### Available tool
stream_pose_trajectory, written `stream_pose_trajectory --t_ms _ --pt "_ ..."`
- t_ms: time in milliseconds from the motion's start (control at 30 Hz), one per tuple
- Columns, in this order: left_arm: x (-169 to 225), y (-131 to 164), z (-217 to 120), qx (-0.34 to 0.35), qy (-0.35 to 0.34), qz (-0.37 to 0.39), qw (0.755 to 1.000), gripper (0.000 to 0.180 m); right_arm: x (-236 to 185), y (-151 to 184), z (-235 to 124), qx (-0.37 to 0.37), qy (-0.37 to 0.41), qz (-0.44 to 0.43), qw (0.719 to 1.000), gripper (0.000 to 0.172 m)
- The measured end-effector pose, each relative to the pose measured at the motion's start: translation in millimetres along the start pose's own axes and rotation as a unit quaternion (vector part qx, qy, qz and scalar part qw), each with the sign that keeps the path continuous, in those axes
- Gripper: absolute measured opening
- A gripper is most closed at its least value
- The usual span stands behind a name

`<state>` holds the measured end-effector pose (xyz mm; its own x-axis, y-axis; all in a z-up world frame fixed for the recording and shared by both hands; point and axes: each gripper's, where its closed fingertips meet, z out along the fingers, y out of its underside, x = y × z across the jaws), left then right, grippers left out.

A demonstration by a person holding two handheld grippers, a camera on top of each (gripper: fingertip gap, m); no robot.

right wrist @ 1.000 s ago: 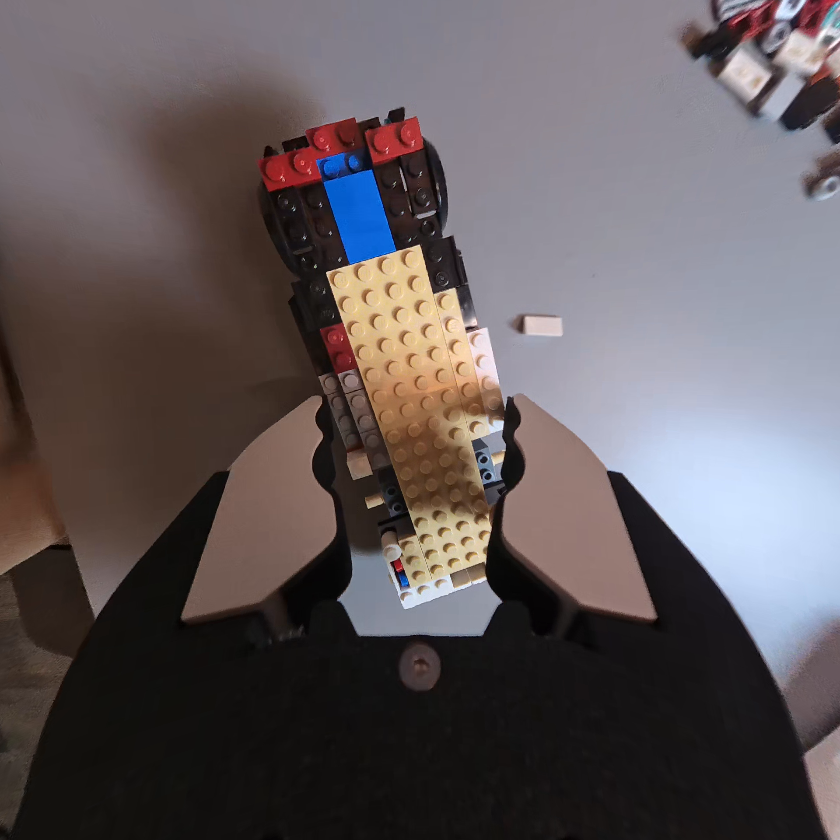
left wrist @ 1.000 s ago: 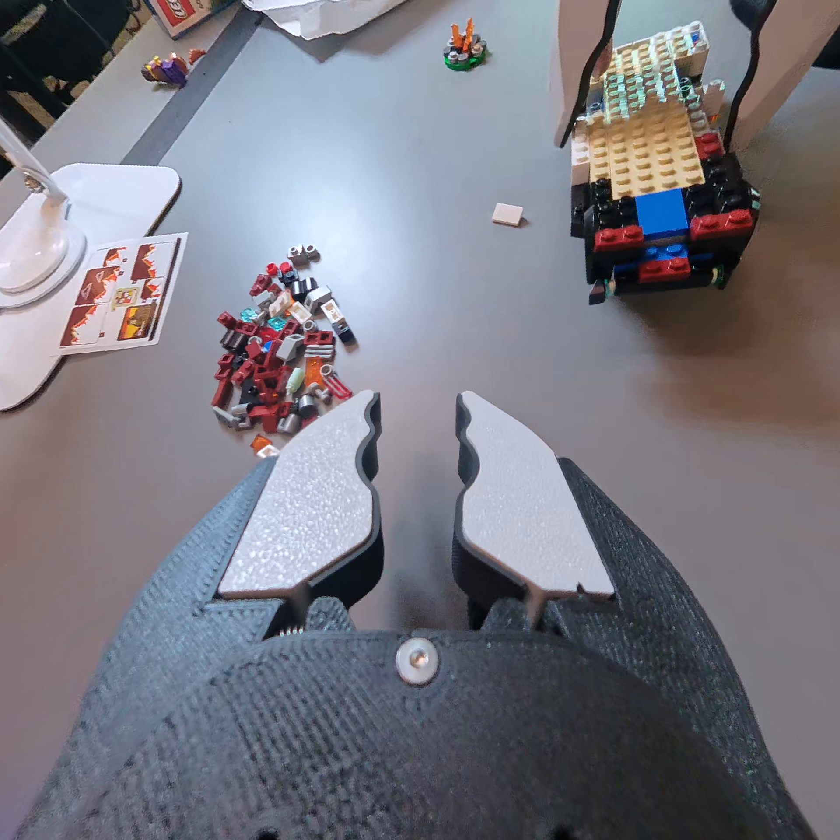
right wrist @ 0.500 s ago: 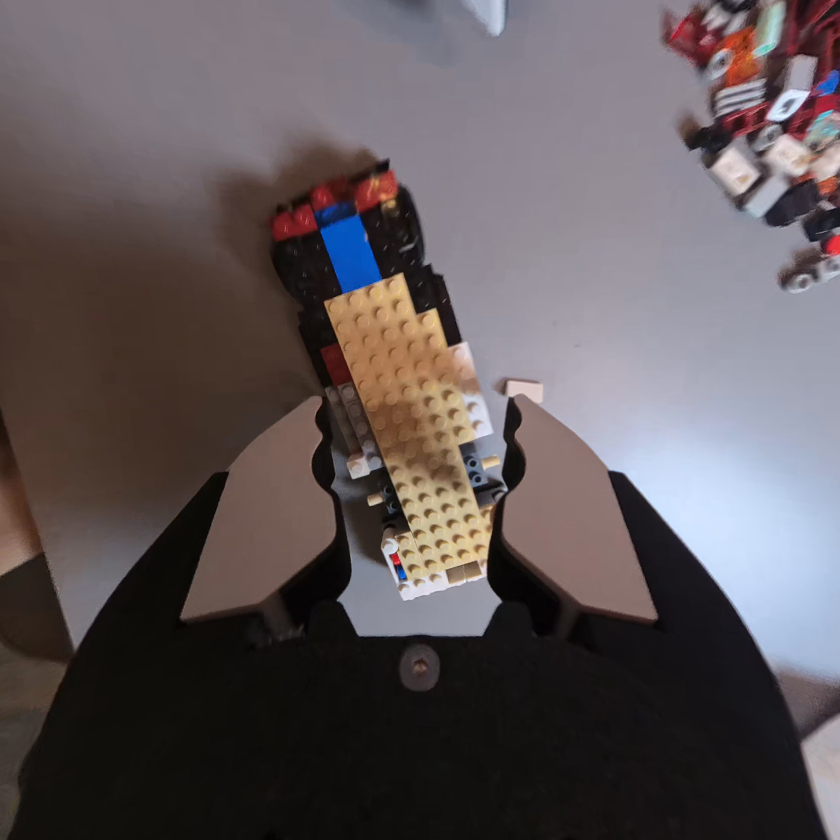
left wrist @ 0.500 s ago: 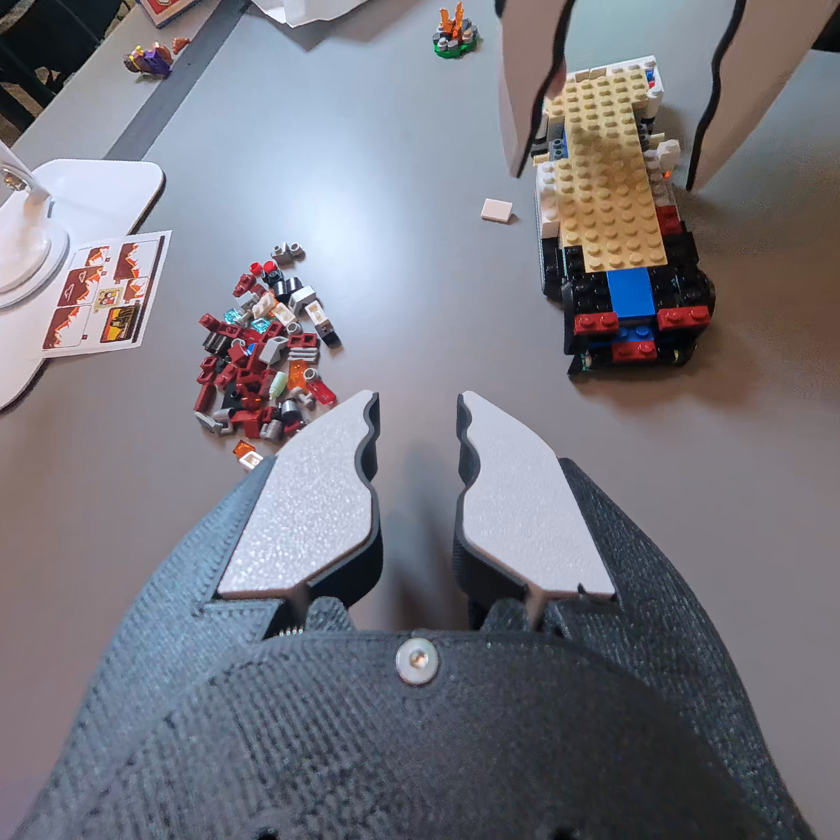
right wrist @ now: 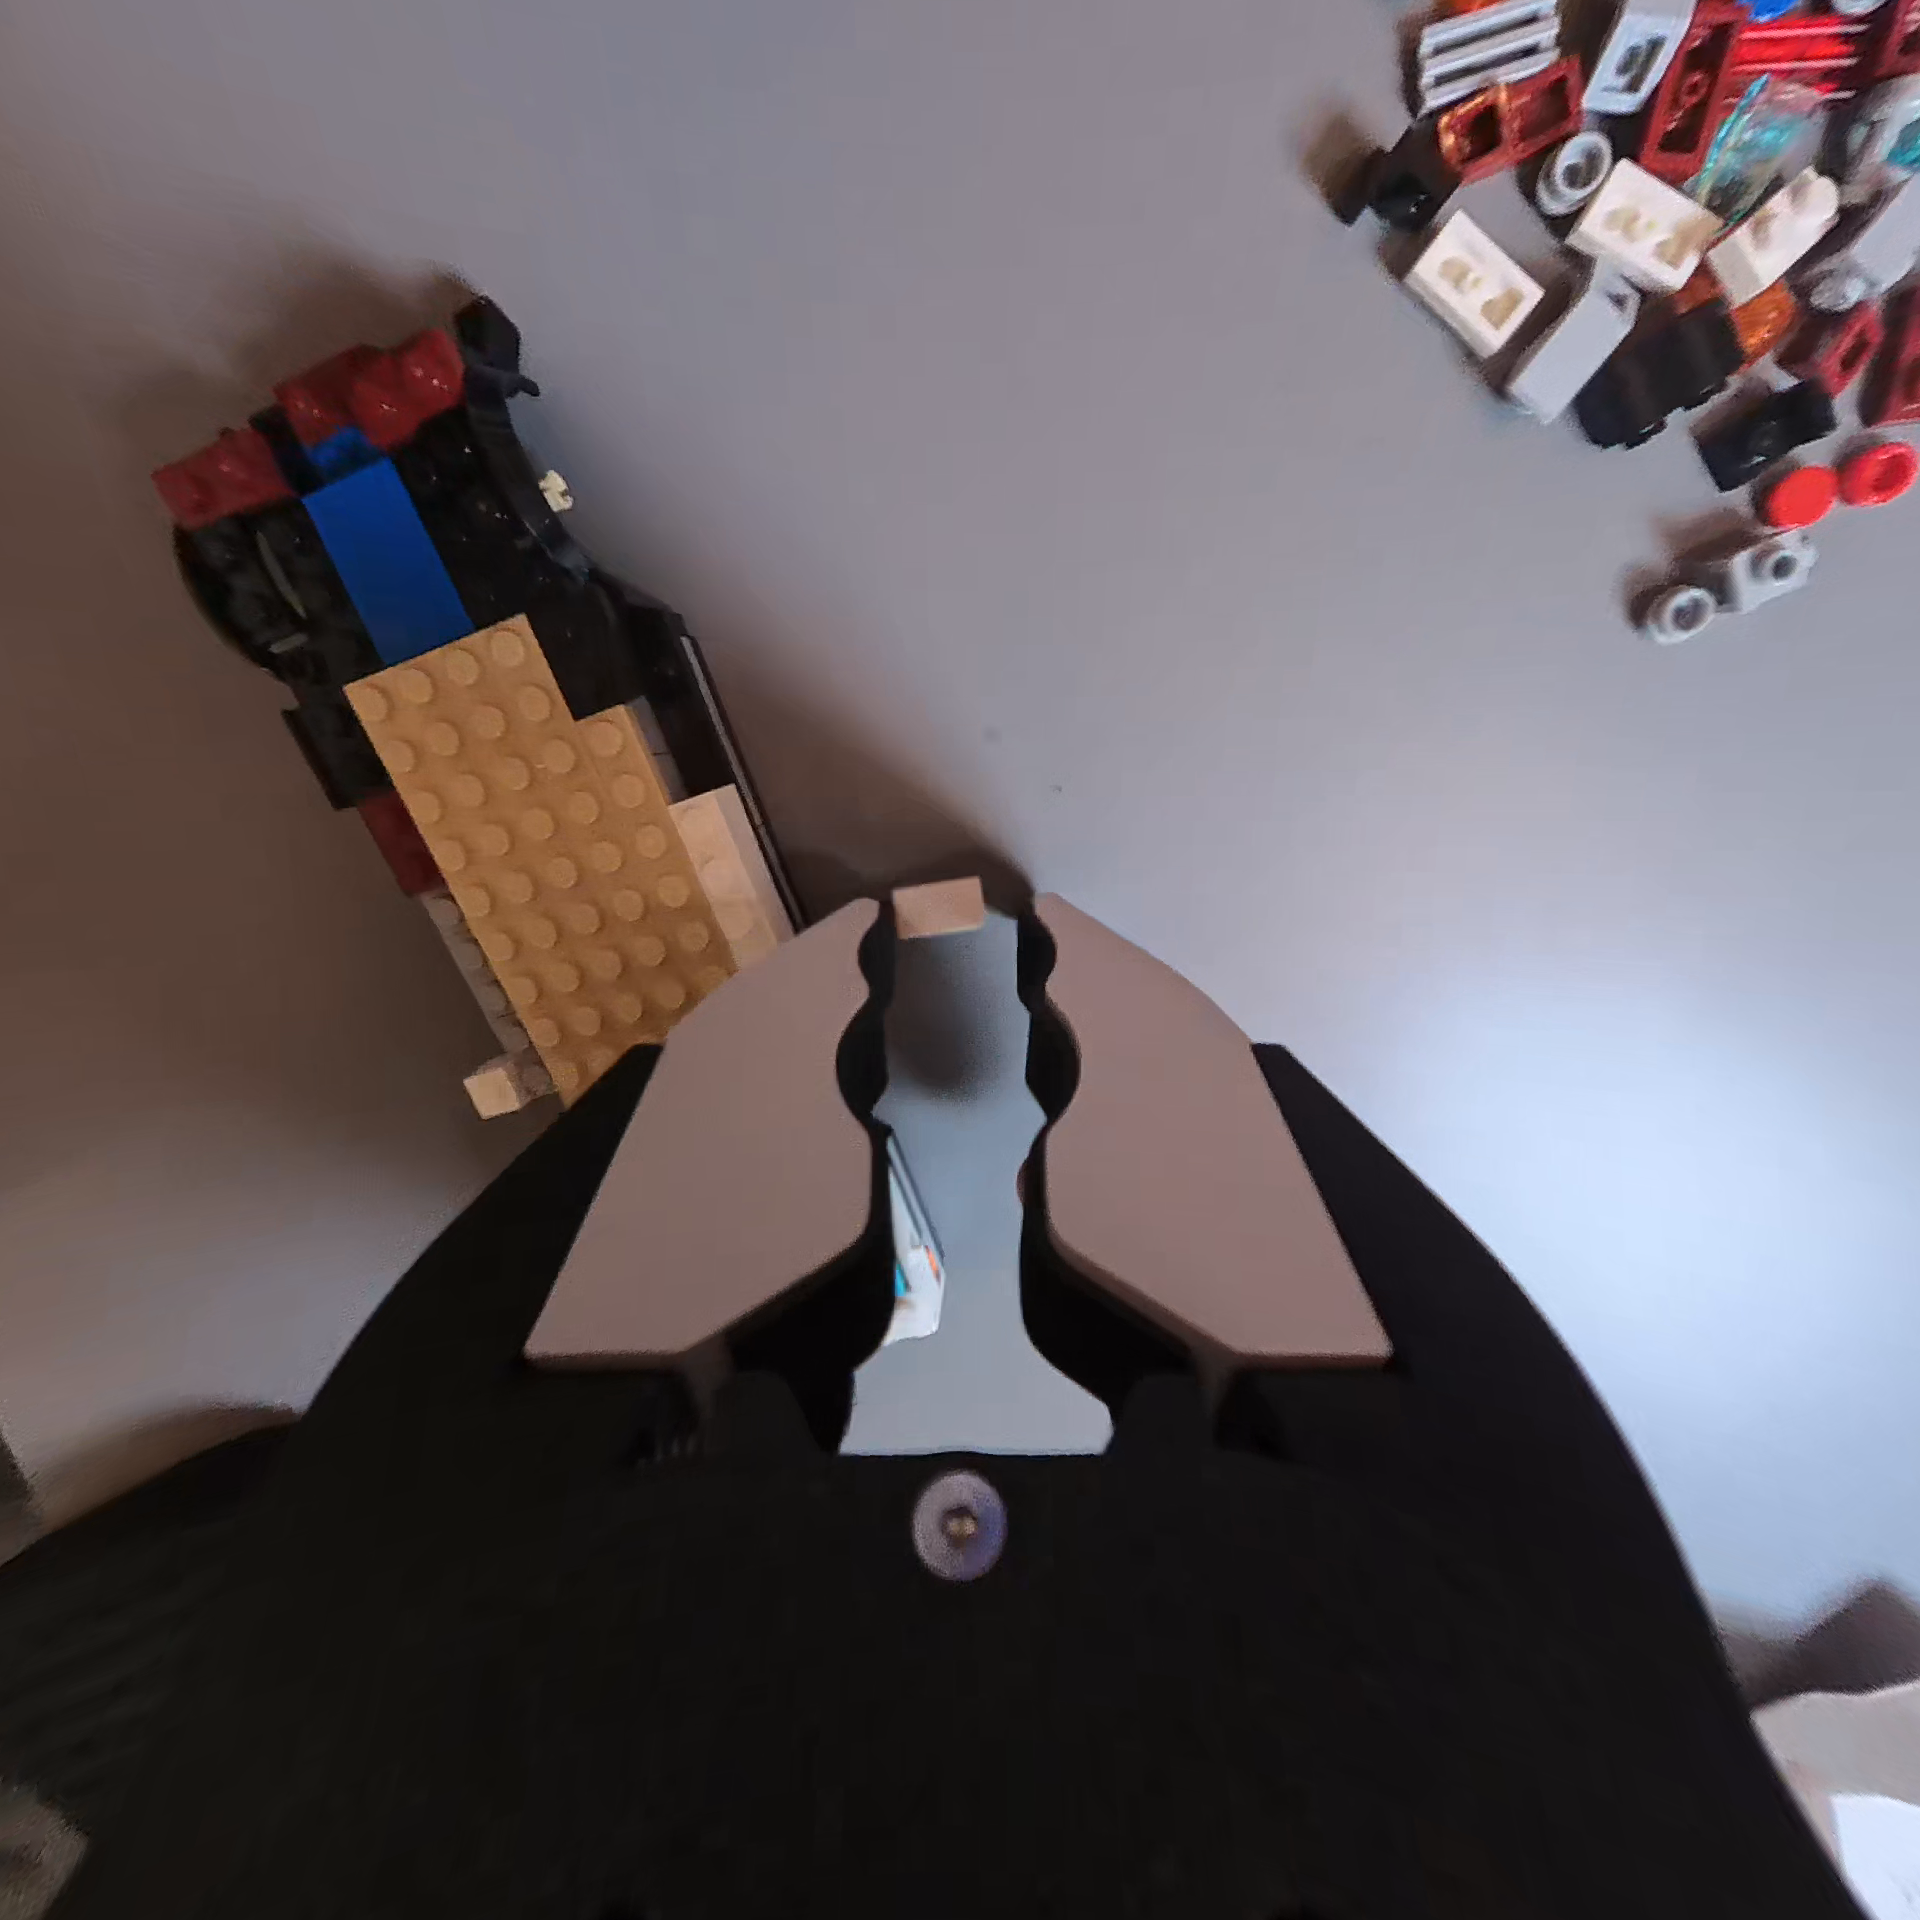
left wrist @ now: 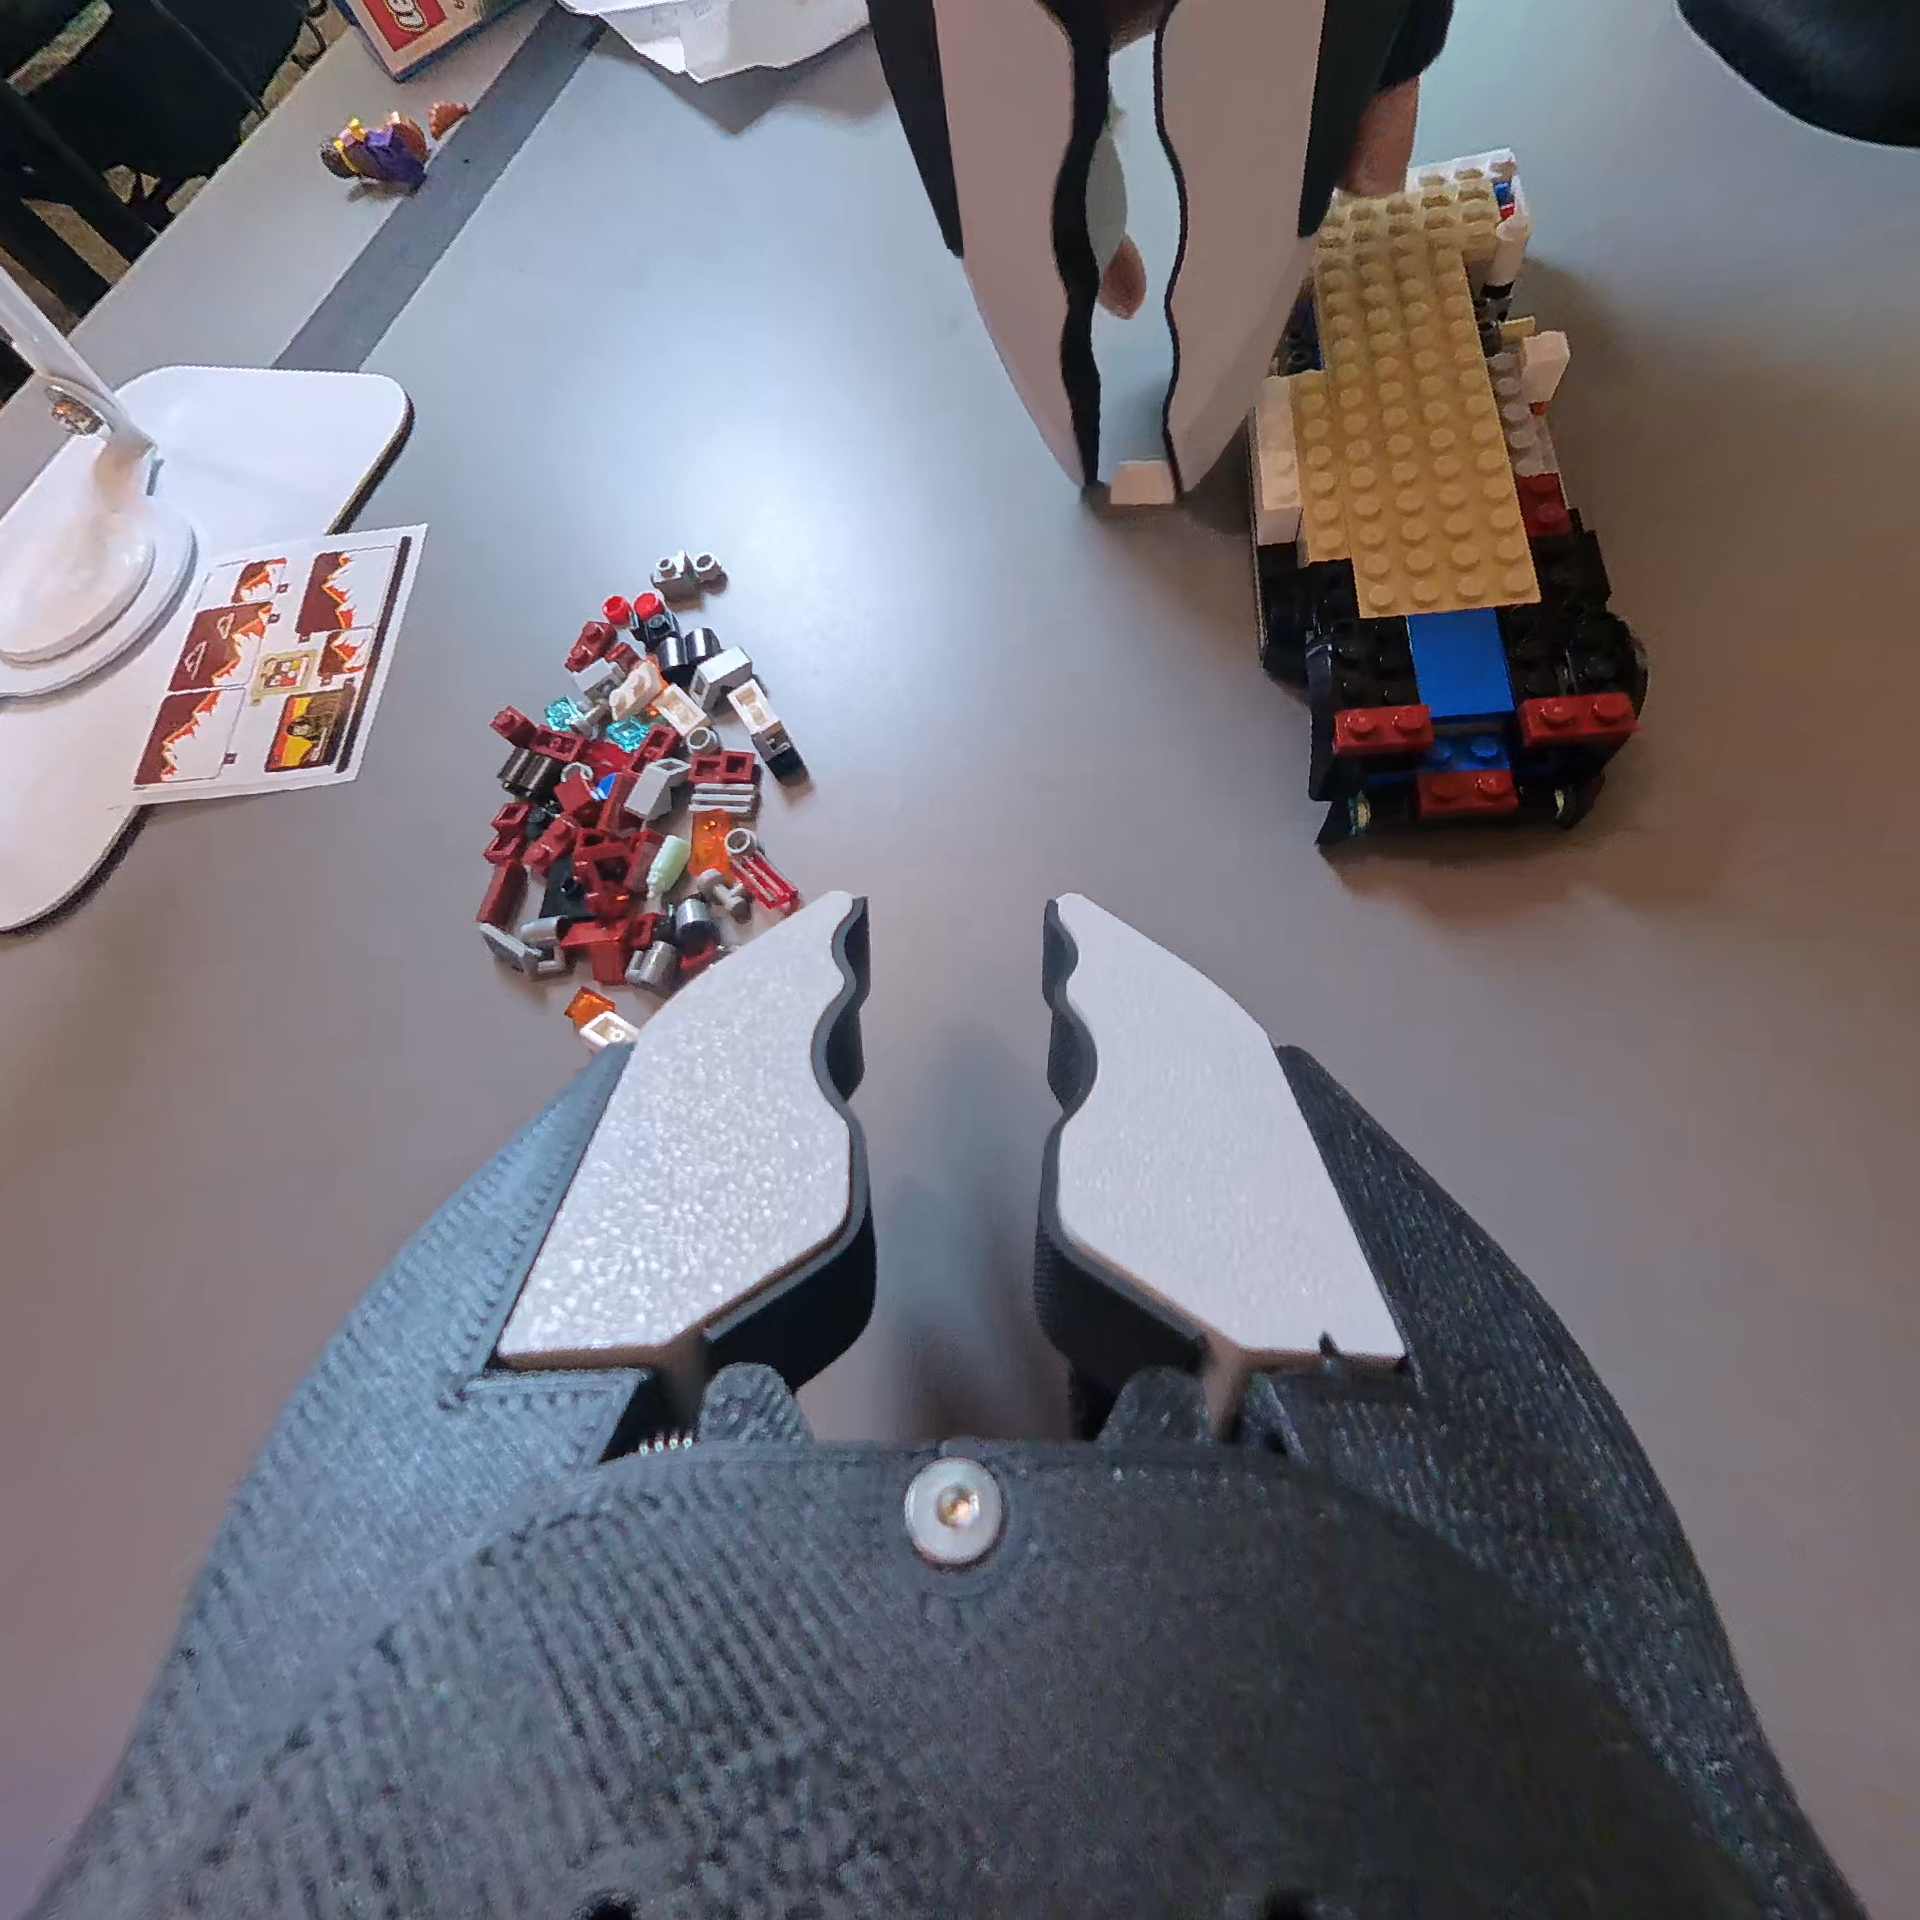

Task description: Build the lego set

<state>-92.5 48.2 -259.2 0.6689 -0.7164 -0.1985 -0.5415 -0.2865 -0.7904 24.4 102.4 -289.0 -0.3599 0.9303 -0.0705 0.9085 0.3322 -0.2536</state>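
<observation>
A matte grey table (left wrist: 1039, 665) fills both views, crossed at far left by a darker grey strip (left wrist: 416, 239). A white lamp base (left wrist: 208, 447) stands at its left edge. Dark chair frames (left wrist: 94, 125) stand beyond. Soft light glares off the tabletop.

Left wrist view. Brick pile (left wrist: 634, 800) lies on the bench (left wrist: 987, 665), left of centre, just beyond the left tool (left wrist: 956, 920). Sticker sheet (left wrist: 275, 660) further left, partly on a stand base (left wrist: 260, 436). Brick car (left wrist: 1434, 540) far right. Small tile (left wrist: 1143, 483) just left of the car, between the right tool's (left wrist: 1132, 478) tips.
</observation>
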Motion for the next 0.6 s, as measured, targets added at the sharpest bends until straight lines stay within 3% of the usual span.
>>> stream_pose_trajectory --t_ms 300,467,600 --pt "-1 1 0 -0.001 0.002 0.001 1.0 0.032 14 -9 -1 0.004 0.032 -0.034 0.999 0.016" --pt "-3 1 0 0.0 -0.001 -0.001 1.0 0.032 51 -67 -15 0.031 0.072 -0.072 0.994 0.017" --pt "-5 2 -1 0.0 -0.006 -0.002 1.0 0.032 68 -109 -7 0.04 0.077 -0.1 0.991 0.017"
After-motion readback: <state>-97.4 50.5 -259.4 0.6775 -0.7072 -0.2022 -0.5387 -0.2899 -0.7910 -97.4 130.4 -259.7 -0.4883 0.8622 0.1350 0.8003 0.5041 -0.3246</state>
